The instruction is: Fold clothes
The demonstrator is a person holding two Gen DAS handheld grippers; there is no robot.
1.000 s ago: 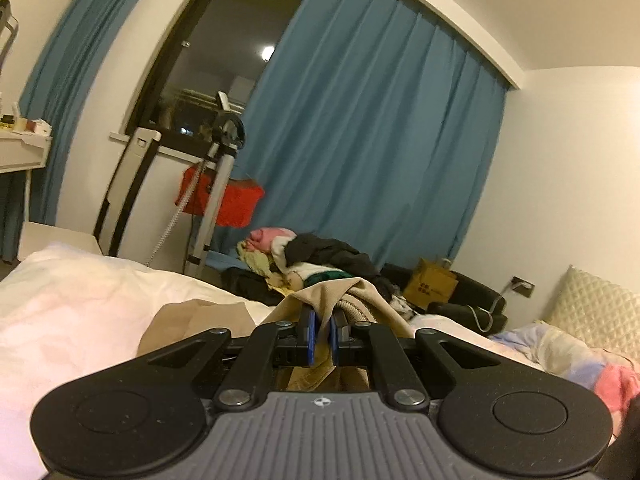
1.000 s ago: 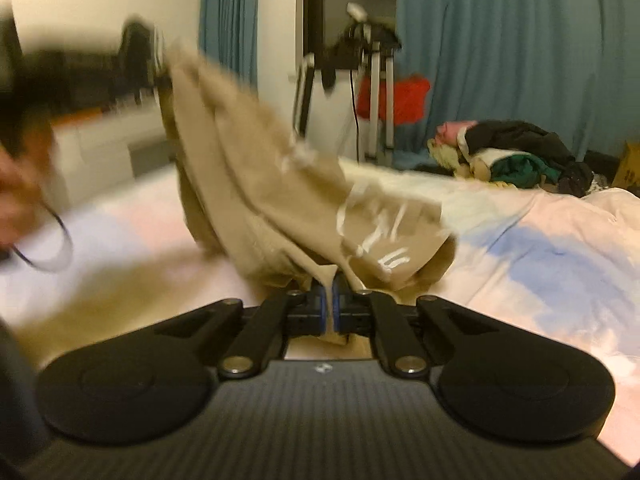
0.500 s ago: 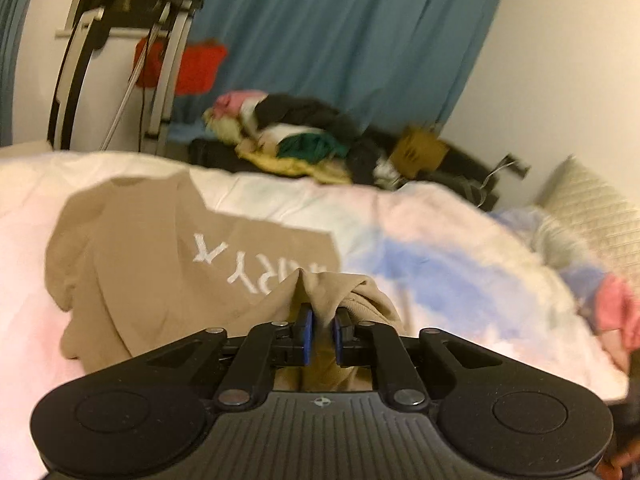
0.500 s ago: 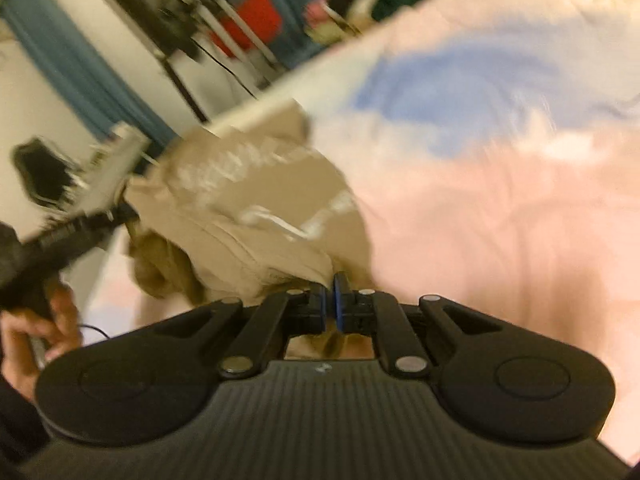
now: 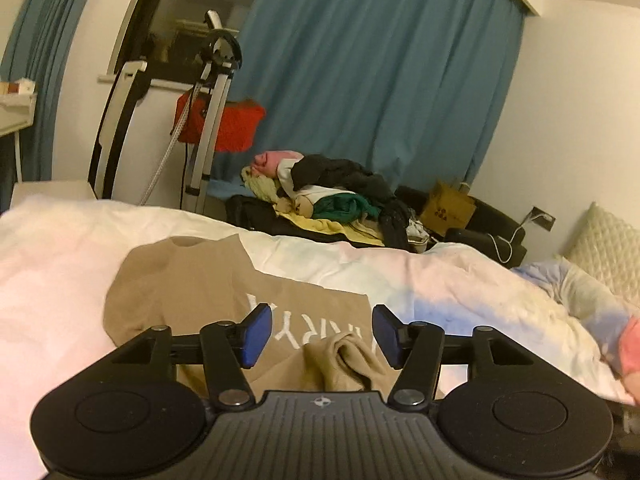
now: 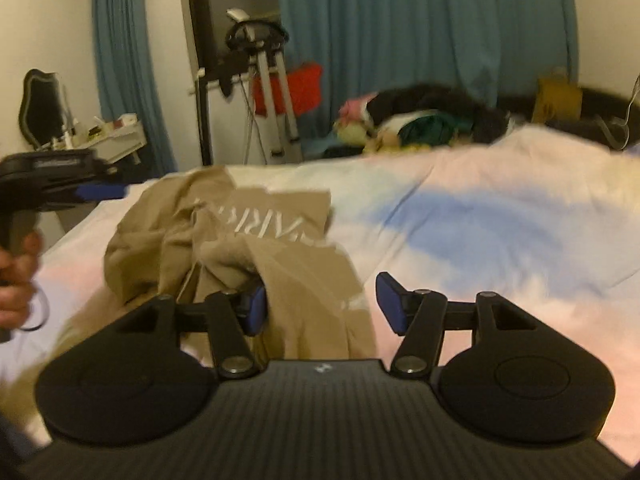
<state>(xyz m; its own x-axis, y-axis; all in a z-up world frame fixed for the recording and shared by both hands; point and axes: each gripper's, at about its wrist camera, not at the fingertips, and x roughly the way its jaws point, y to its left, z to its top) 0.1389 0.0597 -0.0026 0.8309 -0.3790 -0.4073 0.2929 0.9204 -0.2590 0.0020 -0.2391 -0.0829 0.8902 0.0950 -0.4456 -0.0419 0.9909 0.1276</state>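
Shirt [image 5: 192, 284] on bed [image 5: 460, 280]; left tongs [image 5: 322, 336], right tongs [image 6: 320, 304] wide open, empty.

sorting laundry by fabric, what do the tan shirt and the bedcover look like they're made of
Tan shirt: soft matte knit, probably cotton jersey or fleece; it bunches in thick limp folds and carries flat white printed letters. Bedcover: smooth matte woven cloth, maybe cotton, puffy as if padded.

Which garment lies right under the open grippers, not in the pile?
The tan shirt with white lettering, spread on the bed; the others sit heaped in the clothes pile beyond.
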